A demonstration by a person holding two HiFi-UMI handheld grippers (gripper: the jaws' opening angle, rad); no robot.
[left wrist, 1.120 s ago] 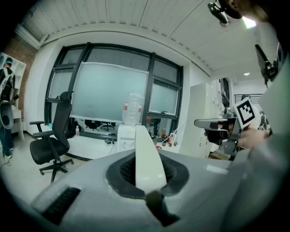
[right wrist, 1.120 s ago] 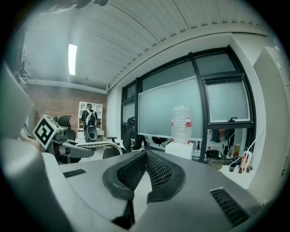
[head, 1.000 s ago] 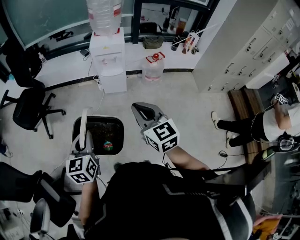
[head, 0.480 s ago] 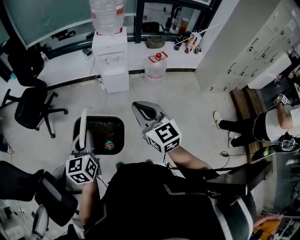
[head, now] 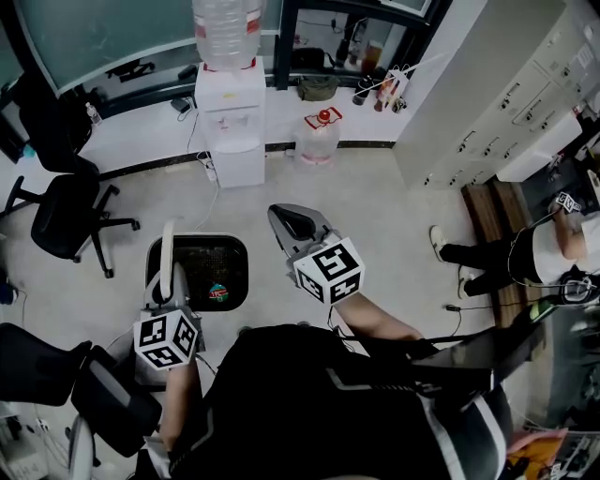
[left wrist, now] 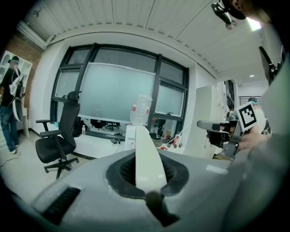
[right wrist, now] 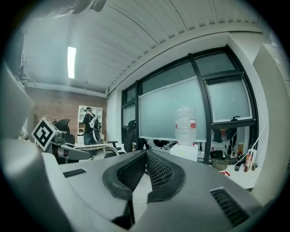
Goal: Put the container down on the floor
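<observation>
Pale speckled floor, office room. A frosted window wall in black frames runs across 11 to 1 o'clock, with a low white ledge under it. A white water dispenser stands at 12 with one bottle on top, and a second bottle with a red cap sits on the floor just right of it, so two bottles. A grey locker bank is at 2, with a wooden bench below it at 3. Black office chairs: one at 9 and more dark ones at 7 to 8, at least three, exact count unclear. One seated person is at 3, and one standing person shows far off in the right gripper view. There is one container, a black rounded bin at 9 just left of centre, with small items inside and a white handle upright. I can't tell whether its base touches the floor. There are two grippers. The left gripper at 8 has its jaws clamped tight on that white handle. The right gripper is at centre, beside the bin and apart from it, its jaw tips meeting with nothing between them.
</observation>
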